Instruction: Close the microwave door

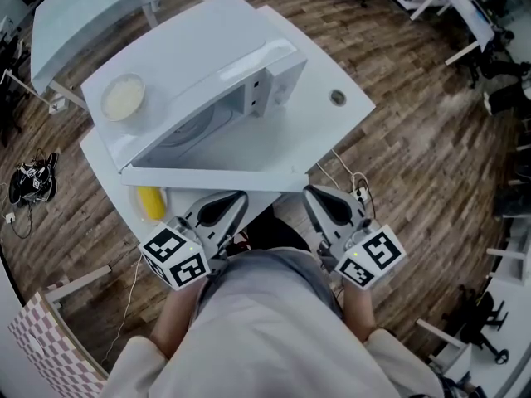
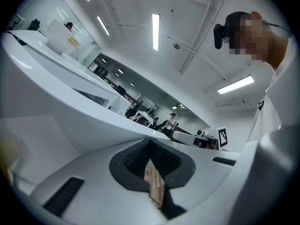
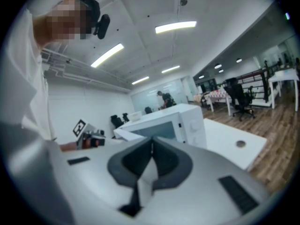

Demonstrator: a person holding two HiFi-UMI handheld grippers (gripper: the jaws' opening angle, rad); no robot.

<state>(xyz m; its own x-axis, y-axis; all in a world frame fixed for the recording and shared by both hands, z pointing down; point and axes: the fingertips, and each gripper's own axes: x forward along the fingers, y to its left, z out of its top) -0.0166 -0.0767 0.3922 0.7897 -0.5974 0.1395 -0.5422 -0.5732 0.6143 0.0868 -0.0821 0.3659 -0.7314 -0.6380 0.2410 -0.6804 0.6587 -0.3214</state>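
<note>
Scene: A person in a light top stands at a white table [image 1: 344, 127], a two-jaw gripper in each hand, seen from above.
Microwave [image 1: 195, 81]: White, on the table and turned at an angle to the person; in the right gripper view it stands beyond the jaws [image 3: 171, 123].
Door [image 1: 216, 178]: Swung wide open, it juts from the microwave's left corner and runs across the near edge of the table, with the dark cavity exposed behind it.
Left gripper [image 1: 241, 197]: Held low on the person's side of the door, its tips pointing up at the door's underside edge. Its own view [image 2: 150, 142] shows the jaw tips pressed together with nothing between them; a sliver of wood floor shows in the gap lower down.
Right gripper [image 1: 309, 191]: Just beside the door's free end; whether it touches cannot be told. Its own view [image 3: 151, 143] shows the tips met and empty.
Bowl [image 1: 123, 98]: Pale, resting on the microwave's top, at its far left corner.
Yellow object [image 1: 150, 202]: On the table below the hinge end of the door, partly hidden.
Floor [image 1: 431, 164]: Wood planks, with cables [image 1: 31, 181] tangled at left.
</note>
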